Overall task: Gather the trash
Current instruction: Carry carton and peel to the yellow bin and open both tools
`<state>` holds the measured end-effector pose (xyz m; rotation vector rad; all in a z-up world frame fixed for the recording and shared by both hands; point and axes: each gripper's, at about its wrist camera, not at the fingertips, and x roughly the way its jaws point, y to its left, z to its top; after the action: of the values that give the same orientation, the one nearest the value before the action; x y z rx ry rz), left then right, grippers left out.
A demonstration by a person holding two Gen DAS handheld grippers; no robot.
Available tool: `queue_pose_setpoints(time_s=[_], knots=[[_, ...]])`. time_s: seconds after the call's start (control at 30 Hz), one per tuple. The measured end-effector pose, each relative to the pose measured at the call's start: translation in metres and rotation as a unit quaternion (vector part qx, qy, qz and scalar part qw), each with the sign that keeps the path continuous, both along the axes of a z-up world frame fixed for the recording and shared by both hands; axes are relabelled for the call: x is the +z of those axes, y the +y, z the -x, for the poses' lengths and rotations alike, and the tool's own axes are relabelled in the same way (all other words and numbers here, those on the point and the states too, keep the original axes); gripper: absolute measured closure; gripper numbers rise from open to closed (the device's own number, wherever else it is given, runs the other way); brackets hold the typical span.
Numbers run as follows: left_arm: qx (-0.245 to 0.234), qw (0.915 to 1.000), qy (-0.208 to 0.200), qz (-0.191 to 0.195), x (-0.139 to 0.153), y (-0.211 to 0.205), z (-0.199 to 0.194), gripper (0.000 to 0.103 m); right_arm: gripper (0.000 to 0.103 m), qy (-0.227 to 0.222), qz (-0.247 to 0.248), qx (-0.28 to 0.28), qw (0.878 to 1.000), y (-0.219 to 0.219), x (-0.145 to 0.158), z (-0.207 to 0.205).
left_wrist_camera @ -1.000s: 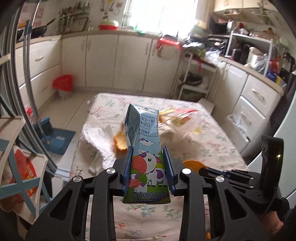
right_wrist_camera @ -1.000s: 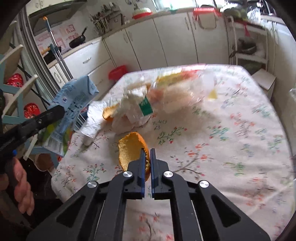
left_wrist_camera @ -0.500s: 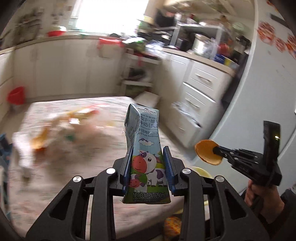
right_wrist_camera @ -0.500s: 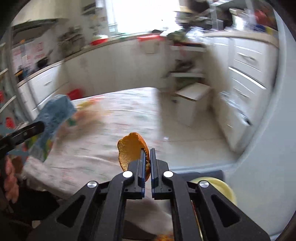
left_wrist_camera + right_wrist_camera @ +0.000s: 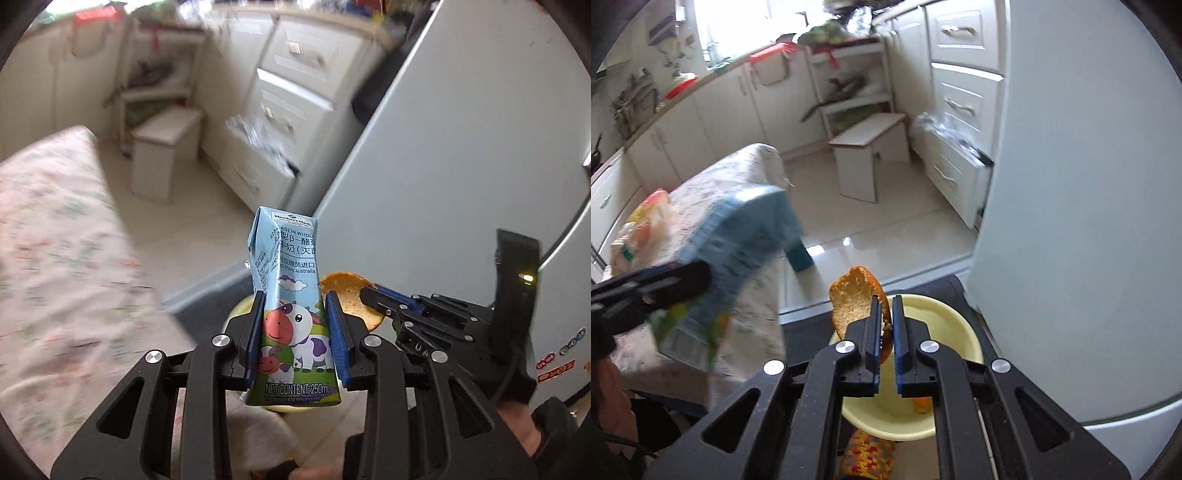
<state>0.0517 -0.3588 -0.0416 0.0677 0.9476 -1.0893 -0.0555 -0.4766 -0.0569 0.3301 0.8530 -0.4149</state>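
My left gripper [image 5: 295, 325] is shut on a blue milk carton [image 5: 290, 295] with a cartoon cow, held upright in the air. The carton also shows blurred in the right wrist view [image 5: 738, 254]. My right gripper [image 5: 885, 325] is shut on an orange peel [image 5: 851, 299] and holds it just above a pale yellow bin [image 5: 960, 332] on the floor. In the left wrist view the peel [image 5: 351, 295] and the right gripper [image 5: 373, 295] sit just right of the carton. The bin rim [image 5: 236, 314] peeks out behind the carton.
The table with the floral cloth [image 5: 55, 258] is at the left; more trash in a plastic bag [image 5: 642, 225] lies on it. A grey fridge [image 5: 1089, 184] stands close on the right. A white stool [image 5: 871, 162] and drawers [image 5: 960, 103] stand beyond.
Both grippers have swung right, away from the table, with the carton and the peel still held. The yellow bin has come into view under the right gripper.
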Motion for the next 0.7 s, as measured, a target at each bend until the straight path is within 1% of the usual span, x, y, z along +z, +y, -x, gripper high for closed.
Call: queue_pose_setpoints(time_s=[0.03, 0.07, 0.13, 0.17, 0.2, 0.27, 0.43, 0.53, 0.6, 0.7], knots=[[-0.009, 0.9998, 0.009, -0.015, -0.008, -0.014, 0.0, 0.073, 0.089, 0.003, -0.002, -0.006, 1.0, -0.003, -0.001, 0.003], [-0.013, 0.9996, 0.013, -0.024, -0.012, -0.021, 0.0, 0.073, 0.086, 0.003, -0.007, -0.014, 1.0, -0.008, -0.002, 0.007], [-0.02, 0.9989, 0.022, -0.036, -0.021, -0.035, 0.001, 0.071, 0.075, -0.001, -0.017, -0.027, 0.999, -0.018, -0.004, 0.012], [-0.021, 0.9986, 0.025, -0.041, -0.023, -0.039, -0.001, 0.069, 0.072, -0.004, -0.021, -0.031, 0.999, -0.02, -0.004, 0.014], [-0.019, 0.9985, 0.026, -0.045, -0.025, -0.043, -0.001, 0.067, 0.071, -0.007, -0.024, -0.034, 0.999, -0.022, -0.003, 0.015], [-0.017, 0.9984, 0.028, -0.045, -0.026, -0.045, 0.0, 0.066, 0.071, -0.013, -0.028, -0.036, 0.999, -0.024, -0.002, 0.018], [-0.01, 0.9989, 0.014, -0.043, -0.018, -0.037, 0.001, 0.061, 0.069, -0.032, -0.035, -0.04, 0.998, -0.031, 0.001, 0.019], [0.001, 0.9992, -0.003, -0.039, -0.008, -0.022, -0.001, 0.057, 0.066, -0.05, -0.036, -0.036, 0.997, -0.029, 0.006, 0.017], [0.015, 0.9991, -0.018, -0.036, 0.0, -0.002, -0.002, 0.055, 0.065, -0.067, -0.034, -0.023, 0.997, -0.022, 0.013, 0.015], [0.036, 0.9982, -0.033, -0.036, 0.01, 0.025, -0.006, 0.052, 0.06, -0.09, -0.024, 0.002, 0.996, -0.006, 0.023, 0.01]])
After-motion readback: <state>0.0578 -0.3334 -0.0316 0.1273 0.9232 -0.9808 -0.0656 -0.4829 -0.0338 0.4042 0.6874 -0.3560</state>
